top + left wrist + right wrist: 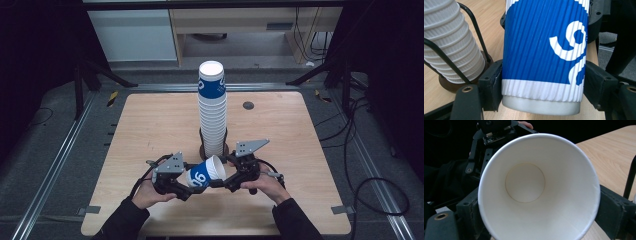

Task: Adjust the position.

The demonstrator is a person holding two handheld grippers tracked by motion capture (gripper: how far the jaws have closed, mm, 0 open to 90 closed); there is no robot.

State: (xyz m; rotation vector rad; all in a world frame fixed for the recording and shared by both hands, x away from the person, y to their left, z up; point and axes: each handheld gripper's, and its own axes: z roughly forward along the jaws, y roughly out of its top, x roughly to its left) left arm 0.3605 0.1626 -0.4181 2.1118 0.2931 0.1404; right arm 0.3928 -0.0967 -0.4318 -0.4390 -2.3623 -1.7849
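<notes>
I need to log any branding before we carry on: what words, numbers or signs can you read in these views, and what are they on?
"90" or "go", white curly characters, partly cut off: on the blue band of the held cup, lying between the left gripper and right gripper.
White marking on the blue band of the top cup of the stack: too small to read.
No other text is legible.

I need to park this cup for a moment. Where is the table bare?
The table is bare left of the cup stack, and right of it beyond the small dark disc. It is crowded at the front middle, where the left gripper and right gripper hold the blue cup beside the stack's base.
</notes>
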